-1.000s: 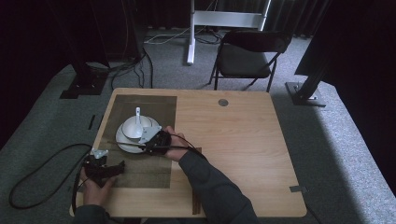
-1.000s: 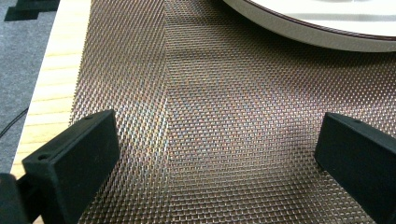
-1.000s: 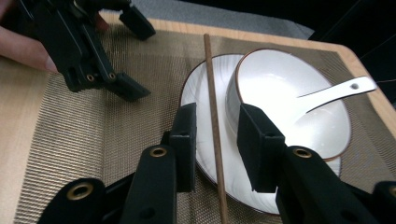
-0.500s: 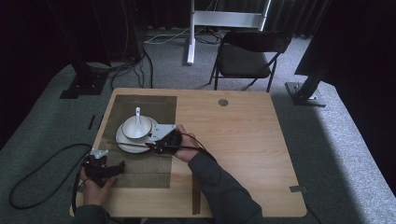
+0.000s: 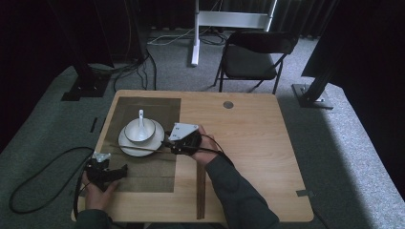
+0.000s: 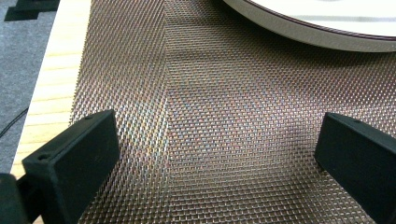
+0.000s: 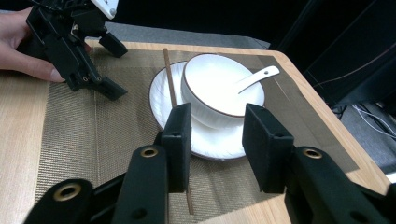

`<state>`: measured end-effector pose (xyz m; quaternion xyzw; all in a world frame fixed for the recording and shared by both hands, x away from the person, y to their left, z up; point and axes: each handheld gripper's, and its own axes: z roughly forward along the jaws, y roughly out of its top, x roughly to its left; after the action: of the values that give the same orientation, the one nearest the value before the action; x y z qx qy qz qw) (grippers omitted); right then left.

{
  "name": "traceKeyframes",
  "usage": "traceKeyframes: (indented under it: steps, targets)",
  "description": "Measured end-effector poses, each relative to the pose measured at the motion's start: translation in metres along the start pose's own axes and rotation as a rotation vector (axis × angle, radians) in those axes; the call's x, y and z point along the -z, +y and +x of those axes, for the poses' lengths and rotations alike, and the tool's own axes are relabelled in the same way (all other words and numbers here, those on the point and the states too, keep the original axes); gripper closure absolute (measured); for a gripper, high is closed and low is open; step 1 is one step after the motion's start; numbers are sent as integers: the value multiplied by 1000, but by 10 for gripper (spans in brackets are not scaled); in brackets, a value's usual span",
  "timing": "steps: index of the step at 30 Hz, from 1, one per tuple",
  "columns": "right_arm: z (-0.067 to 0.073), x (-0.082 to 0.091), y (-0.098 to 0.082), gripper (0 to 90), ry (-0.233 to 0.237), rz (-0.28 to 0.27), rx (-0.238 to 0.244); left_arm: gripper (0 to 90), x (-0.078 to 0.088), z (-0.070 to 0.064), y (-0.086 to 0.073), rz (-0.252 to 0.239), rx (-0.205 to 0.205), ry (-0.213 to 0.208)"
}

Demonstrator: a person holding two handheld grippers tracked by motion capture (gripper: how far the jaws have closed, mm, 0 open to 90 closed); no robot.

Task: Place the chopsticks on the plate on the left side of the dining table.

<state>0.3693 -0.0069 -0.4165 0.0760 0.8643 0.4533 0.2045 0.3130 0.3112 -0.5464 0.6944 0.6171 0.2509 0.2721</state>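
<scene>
The chopstick (image 5: 138,150) lies across the plate's (image 5: 125,145) near rim, parallel to the desk's (image 5: 267,143) front edge. The right gripper (image 7: 217,140) (jaws just opening) holds nothing, the chopstick alongside its left jaw.

Black folding chair (image 5: 254,56) on grey carpet (image 5: 344,152)

We see a dim room with dark edges, a softly lit surface (image 5: 248,143), iridescent glare on the woven mat (image 6: 210,116), blurred near jaws.

High view down over the table (image 5: 248,143); both gripper views low, close, sharing the plate (image 7: 205,135) on the mat (image 6: 210,130).
</scene>
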Motion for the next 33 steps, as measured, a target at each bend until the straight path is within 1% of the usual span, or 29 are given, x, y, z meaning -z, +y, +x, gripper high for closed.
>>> traceKeyframes:
  steps: [2,5,7,9,14,23,33]
  targets:
    - [-1,4,-2,616,-5,-12,-17,2,0,0,0,0,0,0]
    - [-1,9,-5,610,-17,-15,-27,2,0,0,0,0,0,0]
    - [0,11,-8,600,-15,-14,-38,2,0,0,0,0,0,0]
    - [2,13,-10,596,-21,-5,-32,2,0,0,0,0,-1,0]
    - [7,22,-19,591,-28,-11,-45,2,0,0,0,0,1,-1]
    - [13,34,-33,579,-40,0,-62,2,0,0,0,0,0,-1]
    - [15,49,-55,575,-55,14,-100,2,0,0,0,0,0,0]
